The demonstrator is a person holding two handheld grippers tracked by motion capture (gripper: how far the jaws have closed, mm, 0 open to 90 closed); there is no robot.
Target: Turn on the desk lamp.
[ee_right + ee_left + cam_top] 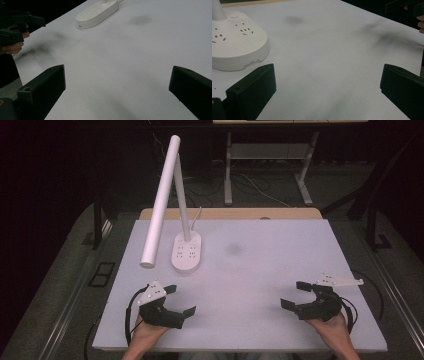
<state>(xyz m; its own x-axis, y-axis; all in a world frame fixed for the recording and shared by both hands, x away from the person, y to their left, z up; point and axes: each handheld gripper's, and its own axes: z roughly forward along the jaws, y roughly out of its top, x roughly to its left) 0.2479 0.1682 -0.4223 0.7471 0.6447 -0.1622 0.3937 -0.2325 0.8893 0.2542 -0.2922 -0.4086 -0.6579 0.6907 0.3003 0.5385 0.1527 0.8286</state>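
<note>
Left gripper [181, 299] held low over the near left of the white table [260, 270], jaws spread wide and empty. White desk lamp [187, 251] standing just beyond it, base flat on the table. Right gripper [295, 295] near the right edge, jaws likewise parted, gripping nothing, well apart from the lamp.

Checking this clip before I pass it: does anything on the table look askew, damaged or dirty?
Nothing is damaged or spilled. The desk lamp stands upright on its socket base, its light bar folded down. The one oddity is dark smudges on the white table, one right of the lamp base. Both the left gripper and right gripper rest open, holding nothing.
</note>
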